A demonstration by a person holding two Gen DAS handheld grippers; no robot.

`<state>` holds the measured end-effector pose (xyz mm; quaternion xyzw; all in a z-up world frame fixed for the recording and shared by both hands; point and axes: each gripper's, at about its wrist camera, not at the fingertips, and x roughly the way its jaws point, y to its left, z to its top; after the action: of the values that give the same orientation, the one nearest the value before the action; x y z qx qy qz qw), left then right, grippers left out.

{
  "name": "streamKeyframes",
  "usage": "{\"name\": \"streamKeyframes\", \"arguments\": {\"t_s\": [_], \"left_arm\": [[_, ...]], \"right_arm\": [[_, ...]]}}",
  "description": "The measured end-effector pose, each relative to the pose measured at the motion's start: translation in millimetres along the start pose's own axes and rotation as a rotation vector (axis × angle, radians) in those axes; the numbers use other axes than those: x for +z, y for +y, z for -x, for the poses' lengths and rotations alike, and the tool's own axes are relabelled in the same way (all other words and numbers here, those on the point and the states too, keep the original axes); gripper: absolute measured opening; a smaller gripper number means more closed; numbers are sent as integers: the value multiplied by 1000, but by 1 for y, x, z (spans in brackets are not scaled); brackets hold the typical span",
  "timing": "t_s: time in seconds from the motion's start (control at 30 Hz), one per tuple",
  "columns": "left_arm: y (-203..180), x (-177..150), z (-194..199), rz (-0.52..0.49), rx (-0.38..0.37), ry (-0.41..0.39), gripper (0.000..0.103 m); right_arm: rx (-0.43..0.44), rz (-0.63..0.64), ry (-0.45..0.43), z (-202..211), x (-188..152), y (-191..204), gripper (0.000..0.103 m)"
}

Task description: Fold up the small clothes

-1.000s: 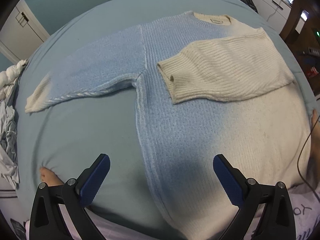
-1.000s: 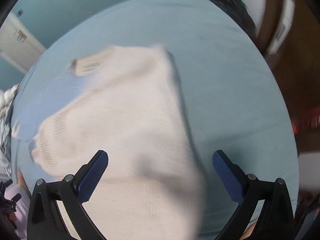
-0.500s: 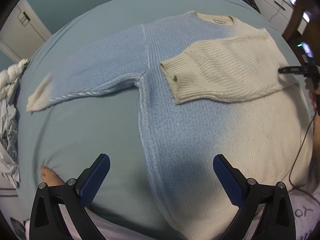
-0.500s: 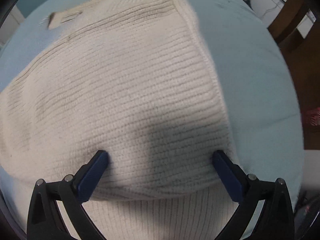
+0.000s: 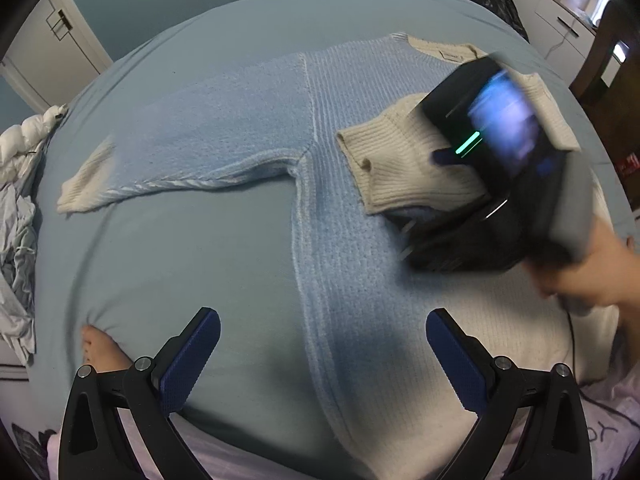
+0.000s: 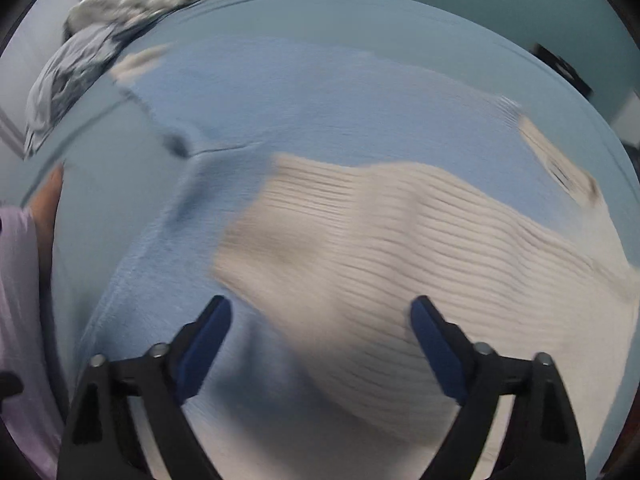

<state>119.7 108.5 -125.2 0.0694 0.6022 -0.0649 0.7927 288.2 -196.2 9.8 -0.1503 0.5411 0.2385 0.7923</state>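
A blue-and-cream knit sweater (image 5: 340, 240) lies flat on the bed. Its cream right sleeve (image 5: 400, 168) is folded across the chest; its blue left sleeve (image 5: 192, 148) stretches out to the left. My left gripper (image 5: 320, 360) is open and empty above the sweater's lower left hem. In the left wrist view the right gripper's body (image 5: 500, 160) hovers blurred over the folded cream sleeve. In the right wrist view the right gripper (image 6: 320, 344) is open just above the cream sleeve (image 6: 380, 264), holding nothing.
The light blue bedsheet (image 5: 160, 272) covers the bed. A pile of grey and white clothes (image 5: 20, 216) lies at the left edge, also in the right wrist view (image 6: 80, 64). A bare foot (image 5: 100, 352) rests near the front edge. Cabinets (image 5: 560, 28) stand at the back right.
The right gripper has swung leftwards over the folded cream sleeve and now faces the blue side of the sweater. The left gripper and the sweater have barely moved.
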Motion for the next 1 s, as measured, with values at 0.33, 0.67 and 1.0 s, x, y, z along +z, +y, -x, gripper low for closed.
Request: {"name": "streamKeyframes", "arguments": {"t_s": [0.33, 0.67, 1.0], "left_arm": [[6, -2, 1, 8, -22, 6, 103], [15, -2, -5, 46, 4, 22, 103], [43, 0, -24, 183, -21, 81, 103]], "right_arm": [[232, -143, -35, 17, 11, -19, 12], [556, -549, -66, 6, -27, -101, 90], [-130, -525, 33, 6, -89, -182, 102]]}}
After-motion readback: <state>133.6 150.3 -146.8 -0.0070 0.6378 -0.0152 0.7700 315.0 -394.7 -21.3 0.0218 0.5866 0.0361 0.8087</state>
